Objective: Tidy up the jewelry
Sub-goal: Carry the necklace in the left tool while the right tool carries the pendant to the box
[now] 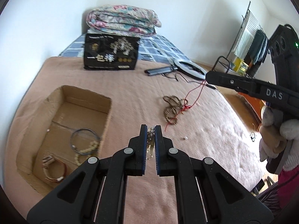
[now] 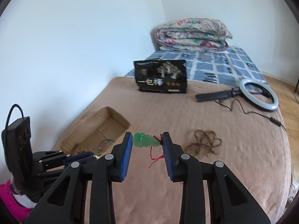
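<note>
My left gripper point(image 1: 150, 128) is shut on a strand of pale and grey beads point(image 1: 150, 143), held above the bed, right of an open cardboard box point(image 1: 61, 97). The box holds a thin wire bangle point(image 1: 84, 137), a pale bead bracelet point(image 1: 87, 150) and a watch point(image 1: 54, 169). My right gripper point(image 2: 146, 137) is shut on a green jade pendant point(image 2: 144, 140) with a red cord point(image 2: 156, 157), held above the bed. The red cord point(image 1: 194, 93) trails down to a brown bead necklace point(image 1: 172, 108), which also shows in the right wrist view point(image 2: 204, 141). The box point(image 2: 97, 125) lies to its left.
A black printed bag point(image 1: 111, 53) stands at the back of the pink blanket point(image 1: 130, 93). A ring light point(image 2: 258, 96) with folded tripod and cable lies at the back right. A folded quilt point(image 2: 193, 33) sits on checked bedding. The bed edge drops to a wooden floor on the right.
</note>
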The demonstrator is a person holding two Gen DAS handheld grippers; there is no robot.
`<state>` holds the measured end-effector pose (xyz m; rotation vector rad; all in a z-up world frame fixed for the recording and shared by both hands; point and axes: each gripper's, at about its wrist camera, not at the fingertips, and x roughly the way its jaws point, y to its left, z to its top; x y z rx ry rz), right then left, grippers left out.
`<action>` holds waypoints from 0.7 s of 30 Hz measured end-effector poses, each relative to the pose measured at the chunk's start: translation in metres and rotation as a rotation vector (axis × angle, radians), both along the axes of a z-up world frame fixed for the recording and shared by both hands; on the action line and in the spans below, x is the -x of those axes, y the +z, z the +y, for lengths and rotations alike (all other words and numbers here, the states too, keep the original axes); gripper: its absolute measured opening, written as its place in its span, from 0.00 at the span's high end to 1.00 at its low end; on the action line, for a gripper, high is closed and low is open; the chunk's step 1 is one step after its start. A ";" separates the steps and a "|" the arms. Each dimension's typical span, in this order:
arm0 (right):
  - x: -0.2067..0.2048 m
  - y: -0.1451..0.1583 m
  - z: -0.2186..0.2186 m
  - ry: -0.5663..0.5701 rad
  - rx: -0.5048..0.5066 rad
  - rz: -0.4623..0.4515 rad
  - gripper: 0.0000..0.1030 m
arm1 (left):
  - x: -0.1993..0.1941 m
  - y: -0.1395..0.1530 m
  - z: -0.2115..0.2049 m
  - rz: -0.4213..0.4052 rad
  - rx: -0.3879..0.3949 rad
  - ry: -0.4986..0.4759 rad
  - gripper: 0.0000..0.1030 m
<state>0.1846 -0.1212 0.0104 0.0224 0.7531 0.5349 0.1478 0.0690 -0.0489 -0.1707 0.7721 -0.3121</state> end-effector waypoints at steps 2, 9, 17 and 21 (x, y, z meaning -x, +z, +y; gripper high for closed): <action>0.001 0.002 0.009 0.018 -0.007 -0.006 0.71 | 0.000 0.003 0.012 -0.008 0.005 0.025 0.95; 0.006 0.007 0.051 0.092 -0.025 -0.025 0.71 | 0.003 0.010 0.052 -0.029 0.007 0.108 0.95; 0.004 0.007 0.086 0.151 -0.052 -0.022 0.71 | 0.000 0.008 0.084 -0.023 -0.007 0.168 0.95; -0.003 0.006 0.101 0.165 -0.068 -0.019 0.71 | -0.006 0.009 0.096 -0.022 -0.007 0.194 0.95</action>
